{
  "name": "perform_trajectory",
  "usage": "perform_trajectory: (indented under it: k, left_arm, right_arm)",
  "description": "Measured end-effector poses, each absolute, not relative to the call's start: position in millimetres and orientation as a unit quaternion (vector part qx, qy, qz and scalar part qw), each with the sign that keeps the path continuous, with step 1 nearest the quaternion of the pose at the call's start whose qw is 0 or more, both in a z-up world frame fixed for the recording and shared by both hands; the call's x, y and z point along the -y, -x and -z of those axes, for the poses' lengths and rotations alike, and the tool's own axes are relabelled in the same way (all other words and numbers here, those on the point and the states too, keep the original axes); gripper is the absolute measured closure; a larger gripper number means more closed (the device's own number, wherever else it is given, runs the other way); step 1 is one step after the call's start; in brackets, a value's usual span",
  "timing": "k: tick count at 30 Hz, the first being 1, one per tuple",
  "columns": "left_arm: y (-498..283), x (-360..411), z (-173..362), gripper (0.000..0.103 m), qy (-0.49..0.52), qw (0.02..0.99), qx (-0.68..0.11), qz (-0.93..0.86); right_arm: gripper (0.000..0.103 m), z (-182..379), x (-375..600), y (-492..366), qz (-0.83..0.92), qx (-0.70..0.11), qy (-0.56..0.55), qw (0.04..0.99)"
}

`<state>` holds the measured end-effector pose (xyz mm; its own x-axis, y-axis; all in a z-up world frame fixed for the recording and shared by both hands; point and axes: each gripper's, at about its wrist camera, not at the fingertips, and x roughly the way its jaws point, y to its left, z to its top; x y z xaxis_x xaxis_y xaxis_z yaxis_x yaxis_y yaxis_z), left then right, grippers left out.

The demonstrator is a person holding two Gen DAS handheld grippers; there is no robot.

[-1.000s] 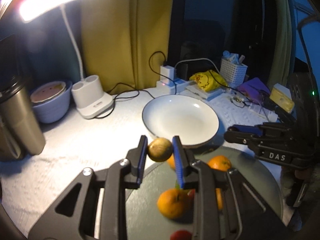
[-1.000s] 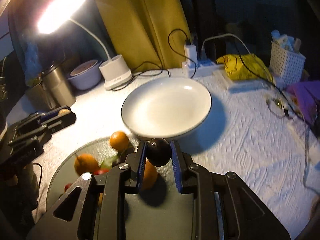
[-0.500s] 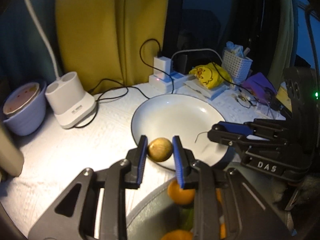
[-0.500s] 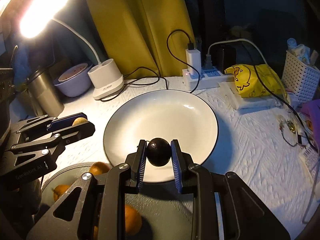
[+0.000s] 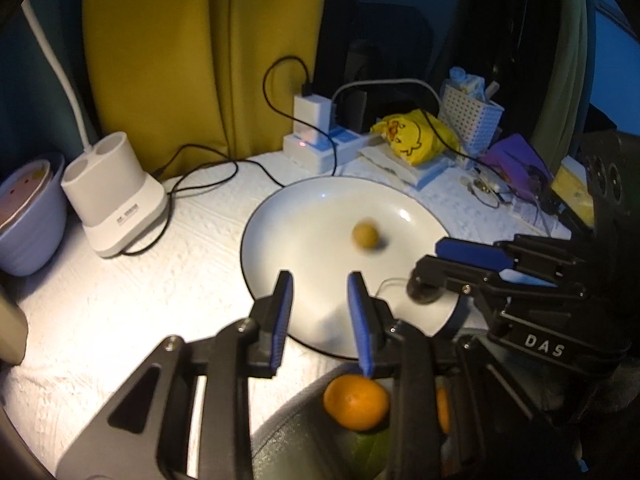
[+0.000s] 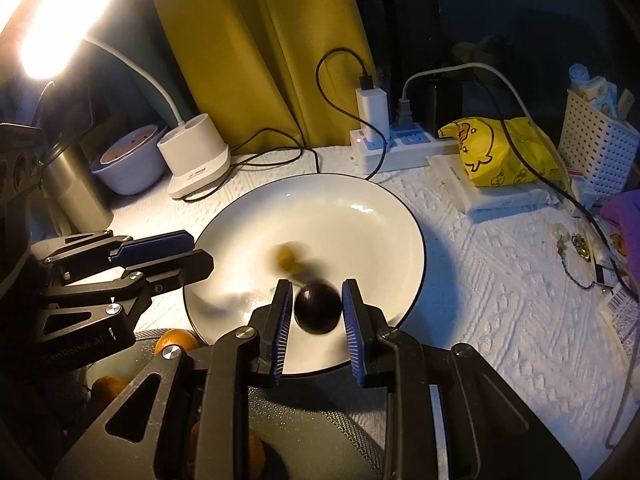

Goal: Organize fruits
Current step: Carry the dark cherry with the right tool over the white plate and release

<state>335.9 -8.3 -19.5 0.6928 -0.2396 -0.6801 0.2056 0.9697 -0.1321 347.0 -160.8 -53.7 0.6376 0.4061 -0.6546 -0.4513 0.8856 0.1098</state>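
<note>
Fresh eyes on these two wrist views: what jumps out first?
The white plate at table centre, with a small yellow-brown fruit blurred on it, beyond the left gripper with its jaws apart. In the right wrist view, a dark round fruit sits between the right gripper's jaws over the plate's near rim. Upper left, the glaring desk lamp.

Plate: white, thin black rim. Fruit at plate centre: yellow-brown. Fruit at 6 o'clock on the plate: glossy black. Tool pads: blue, ribbed; frame black. Bench cover: white, embossed pattern. Curtain at 12 o'clock: mustard yellow. Citrus at 6 o'clock in the left wrist view: orange.
</note>
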Motion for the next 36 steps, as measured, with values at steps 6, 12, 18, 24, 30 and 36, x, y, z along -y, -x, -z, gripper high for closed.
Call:
perform_trajectory:
  k: [6,12,18,24,30,36]
  left_arm:
    - [-316.5,4.6,4.3,0.062,0.033,0.927,-0.356,0.114]
    - [-286.8,1.0,-14.0,0.061,0.039,0.937,-0.332,0.098]
    - [-259.3,-4.0,-20.2,0.061,0.041,0.94,-0.329,0.079]
    - [-232.7,-10.8,-19.2,0.06,0.04,0.942,-0.329,0.055]
    - [-211.9,-10.6,-15.6,0.06,0.047,0.941,-0.332,0.043]
    - [-197.2,-5.4,-7.2,0.05,0.057,0.937,-0.344,0.037]
  right_arm:
    - [0.074,43.8,161.5,-333.8,-0.235,-0.343,0.038,0.909]
    - [0.074,31.4,162.6,-311.0,-0.238,-0.328,0.04,0.913]
    - [0.073,22.6,164.0,-286.1,-0.237,-0.319,0.043,0.916]
    - [0.073,20.8,165.6,-259.8,-0.237,-0.319,0.044,0.917]
    - [0.072,22.7,169.2,-241.0,-0.235,-0.321,0.045,0.916]
    - [0.072,27.0,172.6,-227.8,-0.234,-0.326,0.047,0.915]
